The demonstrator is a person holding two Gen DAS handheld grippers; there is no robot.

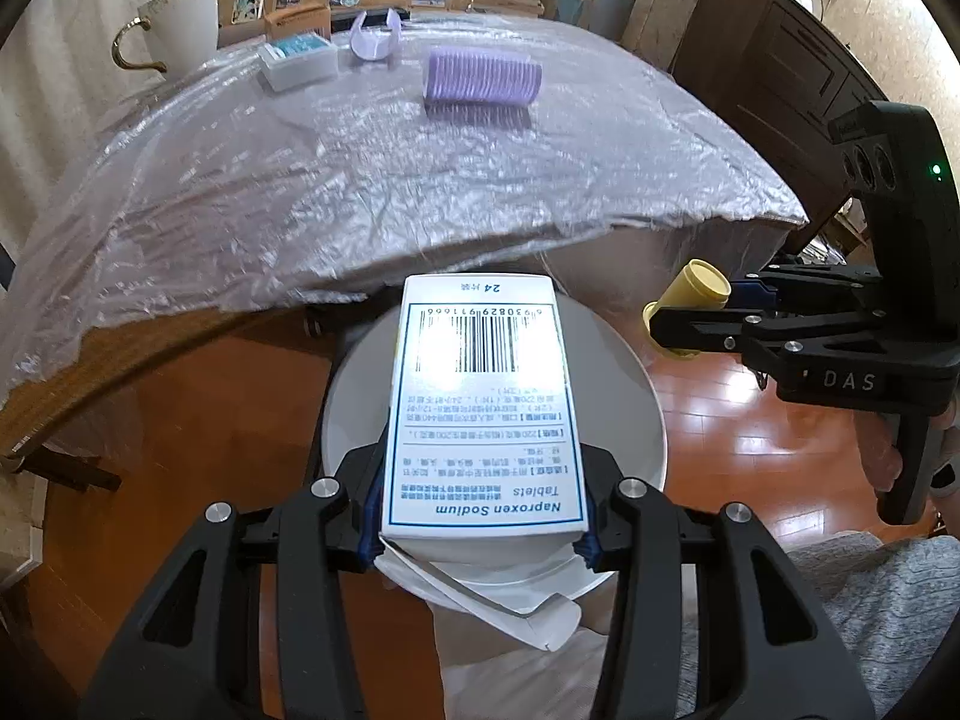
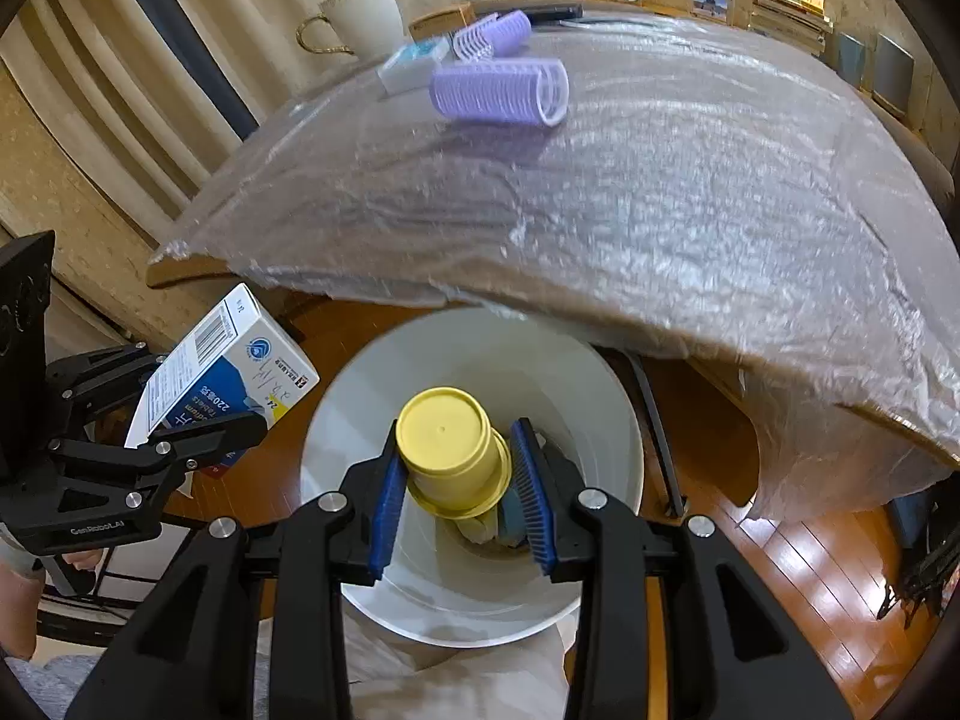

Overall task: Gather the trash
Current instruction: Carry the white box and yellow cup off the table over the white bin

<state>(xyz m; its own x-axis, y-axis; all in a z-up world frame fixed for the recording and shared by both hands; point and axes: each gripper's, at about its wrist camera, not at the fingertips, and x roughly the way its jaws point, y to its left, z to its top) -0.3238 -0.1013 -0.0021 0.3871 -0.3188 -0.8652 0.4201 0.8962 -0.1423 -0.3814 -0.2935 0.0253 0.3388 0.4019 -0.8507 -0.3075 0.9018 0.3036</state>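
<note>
My left gripper (image 1: pixel 480 540) is shut on a white and blue Naproxen Sodium tablet box (image 1: pixel 480 408), held over the white trash bin (image 1: pixel 648 420). The box also shows in the right wrist view (image 2: pixel 228 372), left of the bin. My right gripper (image 2: pixel 459 504) is shut on a small yellow cup (image 2: pixel 450 444), held above the open white bin (image 2: pixel 606 384). In the left wrist view the right gripper (image 1: pixel 672 315) and yellow cup (image 1: pixel 696 291) sit to the right of the bin.
A table under crinkled clear plastic (image 1: pixel 372 180) stands behind the bin, with a purple hair roller (image 1: pixel 480 81), a second roller (image 1: pixel 375 39), a small white and teal box (image 1: pixel 297 63) and a white mug (image 1: pixel 180 21). Dark cabinet (image 1: pixel 780 78) at right. Wooden floor (image 1: pixel 750 420).
</note>
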